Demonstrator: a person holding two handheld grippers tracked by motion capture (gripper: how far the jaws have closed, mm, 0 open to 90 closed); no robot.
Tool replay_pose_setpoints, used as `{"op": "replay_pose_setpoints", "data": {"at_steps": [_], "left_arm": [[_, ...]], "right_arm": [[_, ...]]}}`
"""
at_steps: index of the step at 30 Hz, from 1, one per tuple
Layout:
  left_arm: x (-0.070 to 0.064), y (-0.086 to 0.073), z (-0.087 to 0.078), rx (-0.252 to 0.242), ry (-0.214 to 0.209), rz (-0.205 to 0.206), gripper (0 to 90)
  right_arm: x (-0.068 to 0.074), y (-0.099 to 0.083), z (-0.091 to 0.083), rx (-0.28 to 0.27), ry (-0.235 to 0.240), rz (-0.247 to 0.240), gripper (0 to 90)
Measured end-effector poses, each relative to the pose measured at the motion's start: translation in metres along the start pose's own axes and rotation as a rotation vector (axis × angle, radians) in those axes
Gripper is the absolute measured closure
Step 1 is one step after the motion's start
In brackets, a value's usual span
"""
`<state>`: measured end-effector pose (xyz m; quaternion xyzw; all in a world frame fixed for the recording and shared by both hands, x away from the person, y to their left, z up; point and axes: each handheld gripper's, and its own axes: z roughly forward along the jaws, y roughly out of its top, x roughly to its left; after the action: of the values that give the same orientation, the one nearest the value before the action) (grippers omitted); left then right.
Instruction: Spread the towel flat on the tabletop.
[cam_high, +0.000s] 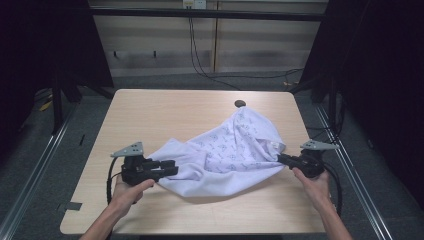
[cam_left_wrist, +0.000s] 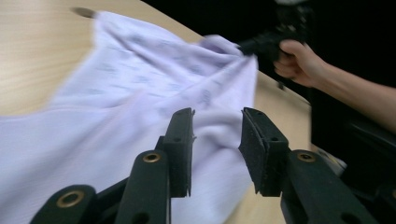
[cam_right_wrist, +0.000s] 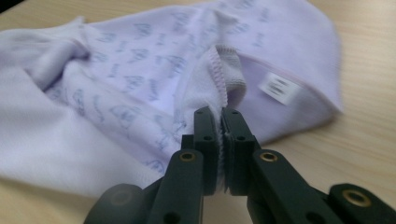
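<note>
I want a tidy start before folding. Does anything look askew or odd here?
The white garment lies crumpled and slantwise across the table, inside out, its seam and label showing. The right gripper is clamped on its edge; the left gripper is open over the cloth.

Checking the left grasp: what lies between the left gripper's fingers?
In the left gripper view, the white garment lies behind the open left gripper, not pinched.

A pale lilac garment (cam_high: 227, 155) with a faint blue print lies crumpled across the counter's (cam_high: 150, 115) middle, inside out in part, a stitched seam and small white label (cam_right_wrist: 279, 87) showing near its right edge.
</note>
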<state>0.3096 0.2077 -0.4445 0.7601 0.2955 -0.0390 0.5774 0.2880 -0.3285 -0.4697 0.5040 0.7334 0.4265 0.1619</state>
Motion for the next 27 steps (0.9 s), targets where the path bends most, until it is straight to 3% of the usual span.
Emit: {"op": "replay_pose_setpoints", "data": {"at_steps": [1,2,3,5,6,9,10,14,15,17,20,23,24,25,26,27], "left_arm": [[0.012,-0.006,-0.003,0.012,0.054,-0.026,62.4],[0.012,-0.006,-0.003,0.012,0.054,-0.026,61.9],[0.023,-0.014,-0.002,0.054,0.100,-0.027,61.3],[0.033,-0.022,0.001,0.097,0.118,-0.038,61.1],[0.036,-0.024,0.004,0.112,0.124,-0.051,61.5],[0.042,-0.028,0.011,0.168,0.146,-0.021,66.4],[0.043,-0.030,0.014,0.188,0.136,-0.011,71.6],[0.045,-0.035,0.022,0.245,0.136,0.002,81.3],[0.043,-0.038,0.027,0.295,0.151,0.014,84.0],[0.041,-0.041,0.028,0.306,0.136,0.004,89.4],[0.038,-0.043,0.027,0.317,0.123,-0.003,90.0],[0.015,-0.052,0.022,0.351,0.112,-0.012,90.0],[0.007,-0.054,0.022,0.369,0.089,-0.017,90.0],[-0.002,-0.057,0.021,0.388,0.066,0.004,90.0],[-0.002,-0.057,0.021,0.388,0.066,0.004,88.8],[-0.013,-0.059,0.019,0.385,0.032,0.026,85.2]], "right_arm": [[-0.012,-0.006,0.000,0.011,-0.052,0.023,80.0],[-0.012,-0.006,0.000,0.011,-0.052,0.023,80.0],[-0.012,-0.007,-0.006,-0.013,-0.097,0.045,61.0],[-0.003,-0.005,-0.015,-0.052,-0.106,0.017,53.3],[0.004,-0.004,-0.020,-0.076,-0.099,0.005,51.8],[0.027,-0.002,-0.031,-0.115,-0.038,-0.034,51.9],[0.035,-0.003,-0.032,-0.122,-0.013,-0.040,51.9],[0.069,-0.014,-0.026,-0.077,0.067,-0.090,52.4],[0.076,-0.016,-0.023,-0.063,0.074,-0.105,52.4],[0.091,-0.021,-0.018,-0.041,0.106,-0.130,51.7],[0.115,-0.024,-0.007,-0.005,0.157,-0.181,49.9],[0.136,-0.018,0.006,0.001,0.226,-0.197,48.4],[0.144,-0.015,0.010,-0.004,0.247,-0.210,48.2],[0.150,-0.011,0.015,-0.009,0.278,-0.213,48.1],[0.157,-0.007,0.020,-0.011,0.306,-0.219,48.1],[0.164,-0.003,0.027,-0.009,0.326,-0.225,47.8]]}}
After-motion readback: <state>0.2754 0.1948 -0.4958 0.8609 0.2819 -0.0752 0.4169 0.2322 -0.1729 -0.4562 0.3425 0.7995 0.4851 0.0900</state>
